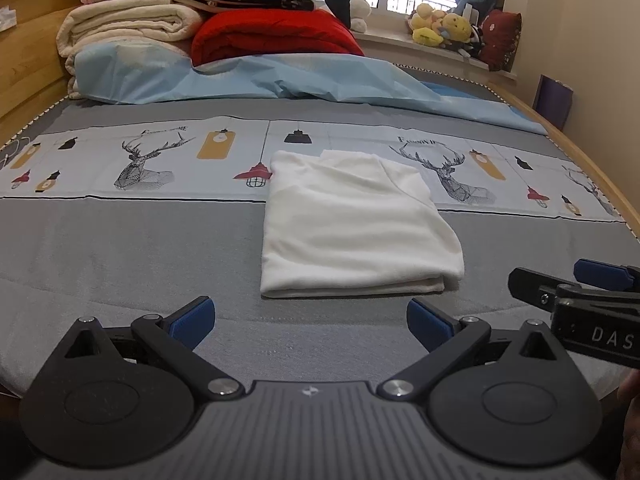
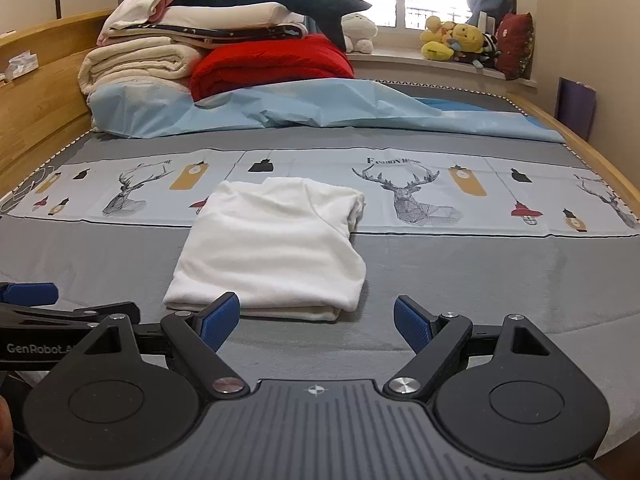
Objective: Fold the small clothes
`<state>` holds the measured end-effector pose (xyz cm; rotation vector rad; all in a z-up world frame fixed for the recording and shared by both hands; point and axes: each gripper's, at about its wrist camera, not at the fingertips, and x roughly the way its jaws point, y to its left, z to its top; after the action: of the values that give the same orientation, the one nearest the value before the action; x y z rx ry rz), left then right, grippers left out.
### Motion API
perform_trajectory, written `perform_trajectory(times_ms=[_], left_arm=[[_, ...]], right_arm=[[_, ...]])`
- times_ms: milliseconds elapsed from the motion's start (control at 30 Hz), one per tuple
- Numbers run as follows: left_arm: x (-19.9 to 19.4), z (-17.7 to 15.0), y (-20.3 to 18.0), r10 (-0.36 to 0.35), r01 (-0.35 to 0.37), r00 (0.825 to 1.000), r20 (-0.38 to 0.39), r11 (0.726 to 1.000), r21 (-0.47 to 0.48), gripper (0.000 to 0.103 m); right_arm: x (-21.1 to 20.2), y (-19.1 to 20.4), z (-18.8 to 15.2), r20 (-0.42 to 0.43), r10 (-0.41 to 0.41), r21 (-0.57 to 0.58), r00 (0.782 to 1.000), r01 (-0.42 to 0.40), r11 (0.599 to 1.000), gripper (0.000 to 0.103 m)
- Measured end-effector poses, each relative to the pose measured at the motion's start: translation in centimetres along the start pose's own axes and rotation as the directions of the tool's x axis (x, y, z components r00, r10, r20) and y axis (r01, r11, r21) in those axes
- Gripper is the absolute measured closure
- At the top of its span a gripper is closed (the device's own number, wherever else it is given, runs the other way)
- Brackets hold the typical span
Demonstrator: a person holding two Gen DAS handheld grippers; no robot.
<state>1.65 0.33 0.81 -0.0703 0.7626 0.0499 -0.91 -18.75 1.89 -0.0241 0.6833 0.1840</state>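
The left gripper [image 1: 310, 320] hangs low over the grey bed sheet [image 1: 120, 248]. Its two blue fingers [image 1: 192, 320] are spread wide apart and hold nothing. Just ahead of the fingertips, a little toward the right finger, lies the white garment [image 1: 356, 224]. It is folded into a neat flat block, and its near edge shows stacked layers. No finger touches it.

The right gripper [image 2: 316, 322] is low over the same sheet [image 2: 480, 280]. Its blue fingers [image 2: 412, 324] are also spread wide with nothing between them. From this side the white garment [image 2: 276, 248] sits ahead of the left finger, and that fingertip covers a bit of the near edge. It may be just over the cloth and not on it; the view is too flat to tell.

The two grippers are side by side. The right gripper's tip [image 1: 600, 276] pokes in beside the left gripper's right finger, and the left gripper's tip [image 2: 28, 294] pokes in beside the right gripper's left finger.

The far end of the garment lies on a printed strip with deer and lamps [image 1: 140, 160]. Farther ahead of the fingers is a light blue sheet [image 1: 280, 76], then a red quilt [image 1: 276, 36] and a pile of cream blankets [image 1: 128, 24] with a dark plush shark [image 2: 280, 0] on top. Yellow plush toys [image 2: 452, 40] sit on the window sill.
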Motion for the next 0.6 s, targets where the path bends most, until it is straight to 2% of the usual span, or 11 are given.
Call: perform_trajectory(times_ms=[600], left_arm=[[0.03,-0.13,-0.25,-0.009,0.009,1.0,-0.002,1.0,0.007,0.001]], right_arm=[[-0.37,0.94,-0.01,0.001,0.022,-0.03,1.0,-0.022,0.999,0.018]])
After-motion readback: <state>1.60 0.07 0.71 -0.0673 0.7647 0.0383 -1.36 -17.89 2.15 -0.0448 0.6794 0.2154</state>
